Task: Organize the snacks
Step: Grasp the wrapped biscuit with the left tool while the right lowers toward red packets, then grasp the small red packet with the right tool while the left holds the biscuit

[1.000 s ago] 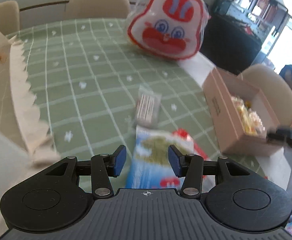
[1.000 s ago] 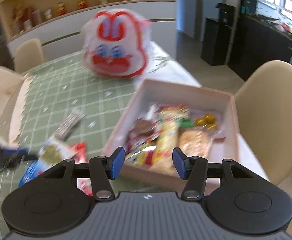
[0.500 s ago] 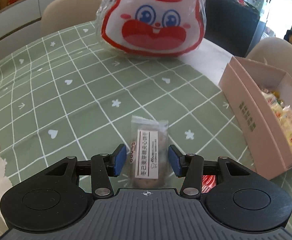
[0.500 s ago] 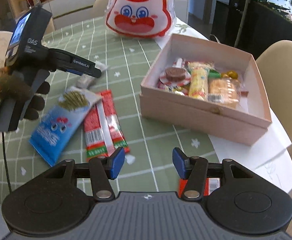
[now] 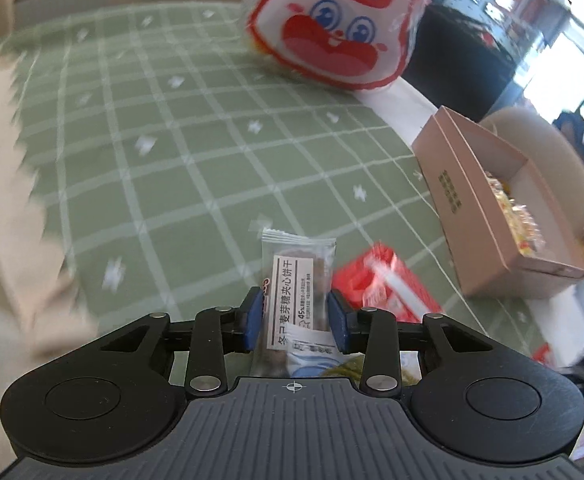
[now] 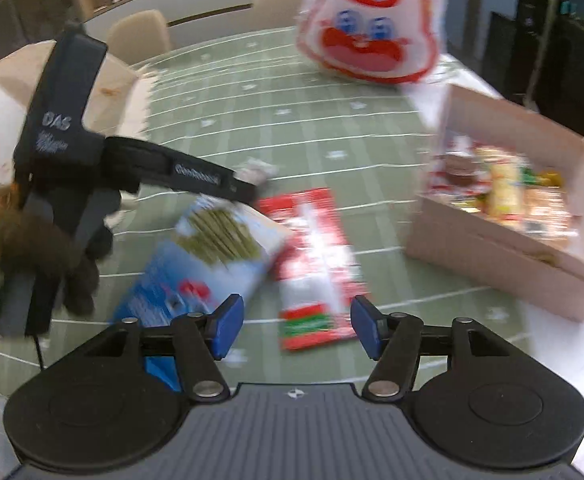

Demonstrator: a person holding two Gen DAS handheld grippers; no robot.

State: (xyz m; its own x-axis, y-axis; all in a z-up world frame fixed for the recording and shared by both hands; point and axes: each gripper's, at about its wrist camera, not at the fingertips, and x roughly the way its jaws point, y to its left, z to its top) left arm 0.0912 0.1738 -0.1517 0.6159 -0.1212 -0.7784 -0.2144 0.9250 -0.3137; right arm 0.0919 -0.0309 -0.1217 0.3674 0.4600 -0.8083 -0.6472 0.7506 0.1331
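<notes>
My left gripper (image 5: 294, 322) is shut on a clear-wrapped biscuit packet (image 5: 297, 280) with a white label and holds it above the green checked tablecloth (image 5: 172, 168). The pink snack box (image 5: 488, 208) stands to its right with several snacks inside. In the right wrist view my right gripper (image 6: 296, 326) is open and empty, low over the red snack packet (image 6: 312, 256). A blue snack bag (image 6: 204, 256) lies to its left. The left gripper's body (image 6: 140, 168) reaches in from the left there, its tip at the biscuit packet (image 6: 258, 169). The pink box (image 6: 508, 208) sits at the right.
A big rabbit-face bag (image 5: 332, 20) stands at the far side of the table, also in the right wrist view (image 6: 372, 32). Beige chairs (image 6: 140, 40) ring the table. A cream cloth (image 5: 8, 200) covers the left edge.
My left gripper closed on the biscuit packet and lifted it, swinging left. My right gripper moved forward and down over the red packet, still open.
</notes>
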